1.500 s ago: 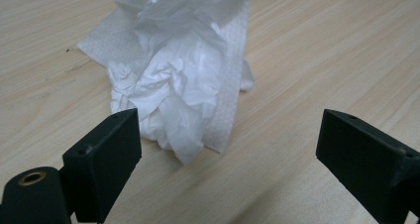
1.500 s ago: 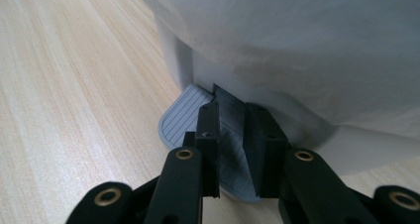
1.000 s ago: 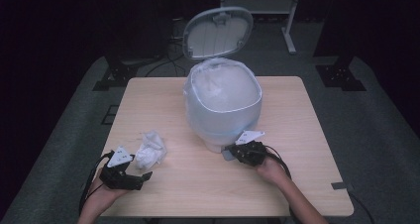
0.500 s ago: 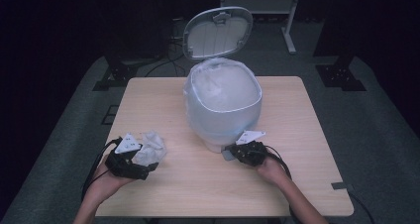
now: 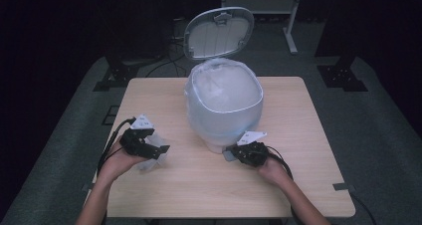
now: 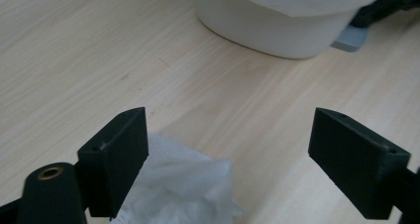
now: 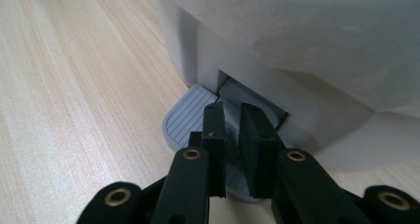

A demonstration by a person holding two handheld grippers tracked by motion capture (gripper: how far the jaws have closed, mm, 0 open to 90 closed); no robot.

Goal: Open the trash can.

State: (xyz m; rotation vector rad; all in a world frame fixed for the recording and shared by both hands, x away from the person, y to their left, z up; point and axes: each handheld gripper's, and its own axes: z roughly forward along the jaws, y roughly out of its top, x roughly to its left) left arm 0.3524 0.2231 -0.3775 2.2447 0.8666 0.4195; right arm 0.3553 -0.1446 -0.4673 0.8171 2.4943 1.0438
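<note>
A pale wooden table (image 5: 199, 190) with rounded corners stands on a grey carpeted floor (image 5: 59, 150), and the room behind it is dark. A white pedal bin (image 5: 224, 113), lined with a thin plastic bag (image 5: 219, 88), sits near the table's middle, its lid (image 5: 219, 32) swung up and back. Black stand feet (image 5: 114, 75) and cables lie on the floor beyond the bin, to its far left, and another black foot (image 5: 343, 78) rests to its far right. A strip of grey tape (image 5: 342, 187) sits on the table's edge, well right of the bin.

The left gripper (image 5: 158, 150) hangs to the left of the bin's base, its jaws wide apart after just closing a little. A crumpled white tissue (image 6: 183, 184) lies on the wood under and between them; the left gripper view shows it against the inner face of one jaw, with the other jaw well clear of it.

The right gripper (image 7: 232, 135) is at the front of the bin's base, its jaws drawn nearly together and resting on the grey ribbed foot pedal (image 7: 185, 119), with nothing visibly clamped between them.
</note>
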